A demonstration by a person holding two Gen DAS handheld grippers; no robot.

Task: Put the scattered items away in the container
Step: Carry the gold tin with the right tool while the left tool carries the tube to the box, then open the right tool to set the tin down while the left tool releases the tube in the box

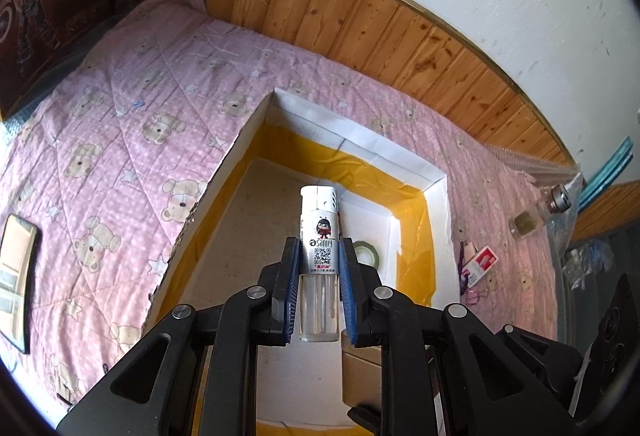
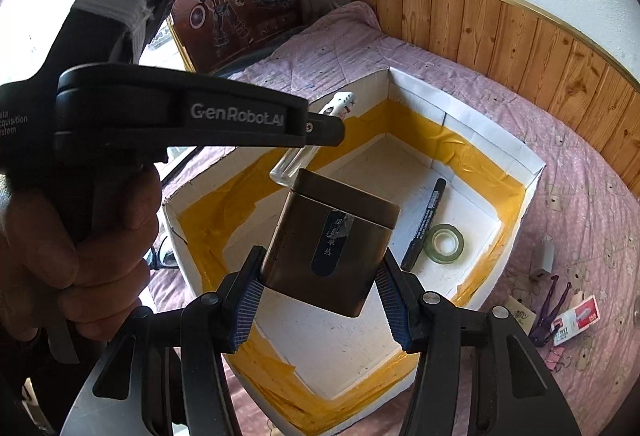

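A white cardboard box [image 1: 360, 140] with yellow tape inside lies on the pink quilt; it also shows in the right wrist view [image 2: 500, 152]. My left gripper [image 1: 319, 268] is shut on a white and clear lighter [image 1: 320, 236], held above the box. The lighter tip shows in the right wrist view [image 2: 342, 104] behind the left gripper body. My right gripper [image 2: 320, 276] is shut on a brown metal tin [image 2: 332, 236] above the box. Inside lie a black marker [image 2: 426, 220] and a tape roll [image 2: 444, 242]; the roll also shows in the left wrist view [image 1: 366, 252].
On the quilt right of the box lie a red and white staple packet [image 2: 576, 318], purple clips [image 2: 548, 310] and a small glass bottle [image 1: 536, 216]. A phone [image 1: 16, 272] lies at the left. A wooden wall panel [image 1: 360, 16] runs behind the bed.
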